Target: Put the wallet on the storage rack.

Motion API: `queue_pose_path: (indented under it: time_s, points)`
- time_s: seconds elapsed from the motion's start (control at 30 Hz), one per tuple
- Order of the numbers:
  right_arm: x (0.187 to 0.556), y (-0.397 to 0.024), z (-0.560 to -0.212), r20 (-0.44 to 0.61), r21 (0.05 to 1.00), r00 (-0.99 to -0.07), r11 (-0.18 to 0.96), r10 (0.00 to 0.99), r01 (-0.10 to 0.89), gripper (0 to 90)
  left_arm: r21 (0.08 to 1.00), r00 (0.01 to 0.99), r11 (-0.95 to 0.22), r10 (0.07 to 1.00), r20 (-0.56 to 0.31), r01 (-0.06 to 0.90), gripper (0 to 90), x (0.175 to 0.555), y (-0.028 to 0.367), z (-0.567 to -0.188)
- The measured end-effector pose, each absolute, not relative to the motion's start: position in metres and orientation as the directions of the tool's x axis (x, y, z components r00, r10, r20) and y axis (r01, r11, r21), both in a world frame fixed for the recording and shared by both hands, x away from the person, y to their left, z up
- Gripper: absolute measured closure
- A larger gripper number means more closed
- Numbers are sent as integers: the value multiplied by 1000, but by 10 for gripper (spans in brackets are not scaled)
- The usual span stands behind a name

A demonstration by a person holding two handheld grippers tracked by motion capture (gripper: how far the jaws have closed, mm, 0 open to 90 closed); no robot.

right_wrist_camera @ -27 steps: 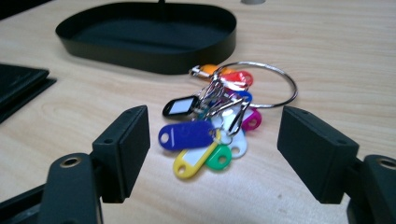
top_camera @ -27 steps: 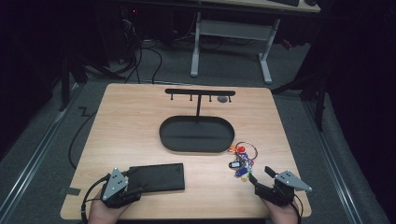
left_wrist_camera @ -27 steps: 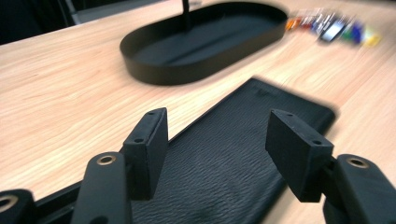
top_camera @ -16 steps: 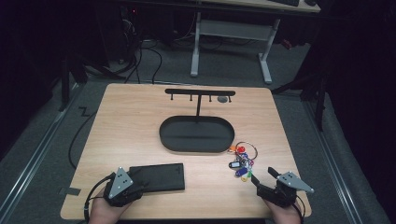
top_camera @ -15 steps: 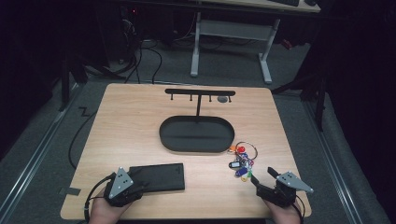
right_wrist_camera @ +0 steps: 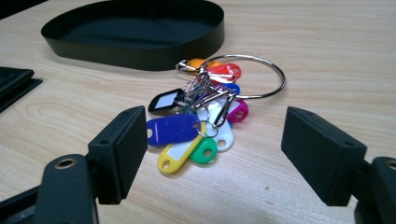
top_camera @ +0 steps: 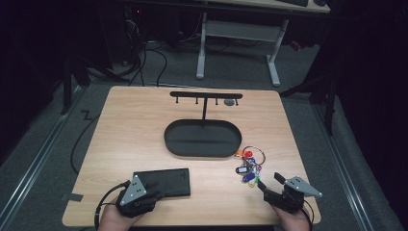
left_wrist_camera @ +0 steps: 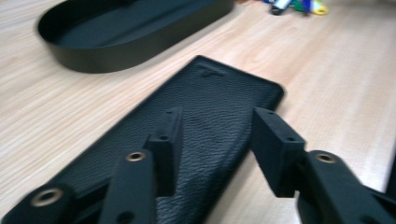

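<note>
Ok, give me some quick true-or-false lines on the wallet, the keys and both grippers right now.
1. The black wallet lies flat on the table. True.
2. The bunch of key tags lies inside the black oval tray. False: it lies on the table beside the tray.
3. The right gripper has its jaws open, short of the tags. True.
4. The left gripper is clamped on the wallet. False: its jaws stand apart over the wallet's near end.
5. A key ring hangs from the hook stand. False: its pegs are bare of keys.
</note>
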State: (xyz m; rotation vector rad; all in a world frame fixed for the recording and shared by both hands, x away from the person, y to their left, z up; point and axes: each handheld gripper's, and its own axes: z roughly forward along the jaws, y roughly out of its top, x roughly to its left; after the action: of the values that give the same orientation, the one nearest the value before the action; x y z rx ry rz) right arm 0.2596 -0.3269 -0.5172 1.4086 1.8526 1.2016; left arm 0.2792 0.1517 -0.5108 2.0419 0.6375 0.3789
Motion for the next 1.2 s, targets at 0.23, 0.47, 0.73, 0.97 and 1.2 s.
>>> queue_pose_path:
  time_s: [0.23,0.47,0.73,0.97,1.2]
  points:
    - [260,-328,-518,119,871,-333,62,935,487,236,836,870,-472,493,-14,281,676,273,136,-511]
    - [261,-330,-519,130,865,-331,57,935,499,242,806,903,-527,429,-21,269,855,267,120,-515]
    - [262,-328,-520,130,860,-340,65,931,506,245,758,895,-593,446,28,272,891,270,103,-522]
    - [263,-326,-521,127,857,-348,74,929,509,248,715,889,-651,450,90,257,900,283,88,-526]
    - [264,-327,-522,129,854,-351,76,927,514,253,718,872,-641,480,99,271,900,294,80,-526]
